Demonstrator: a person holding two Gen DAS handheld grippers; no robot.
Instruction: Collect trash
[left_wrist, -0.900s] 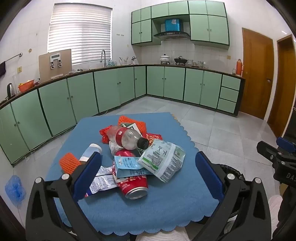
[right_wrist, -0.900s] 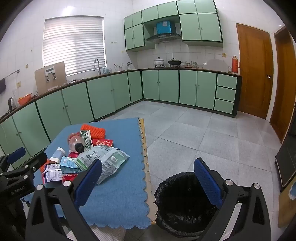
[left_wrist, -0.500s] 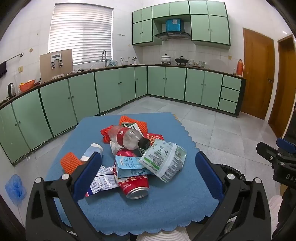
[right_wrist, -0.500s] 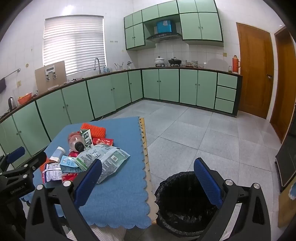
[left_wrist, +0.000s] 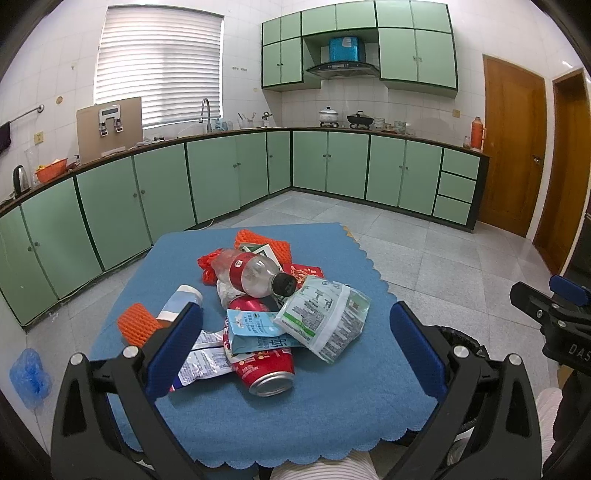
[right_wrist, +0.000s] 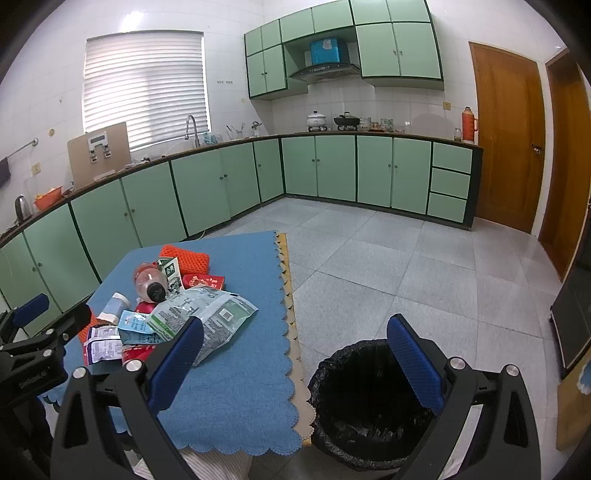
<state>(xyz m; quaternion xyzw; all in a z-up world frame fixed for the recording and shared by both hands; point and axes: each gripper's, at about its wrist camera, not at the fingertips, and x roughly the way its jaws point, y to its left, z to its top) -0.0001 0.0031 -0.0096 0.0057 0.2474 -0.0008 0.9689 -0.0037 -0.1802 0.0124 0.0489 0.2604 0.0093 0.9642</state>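
**Two grippers wide, nothing held, trash piled on table**

Left to right:

- Left gripper (left_wrist: 295, 347): jaws spread wide, empty, hovering over the near edge of the blue-cloth table (left_wrist: 332, 417), apart from the pile.
- Trash pile mid-table: orange foam net (left_wrist: 135, 326), white-and-blue tube (left_wrist: 181, 301), crumpled wrapper (left_wrist: 201, 363), red can (left_wrist: 267, 371) on its side with its end toward the camera, light-blue carton (left_wrist: 255, 326) lying across the can, clear bottle with red label (left_wrist: 255, 273) on top, green-and-white bag (left_wrist: 325, 321) on the right side, leaning on the carton.
- Right gripper (right_wrist: 295, 354): jaws also wide, empty, straddling the table's right edge.
- Trash bin (right_wrist: 369, 406): on the floor just right of the table, black liner; inside is too dark to tell contents.
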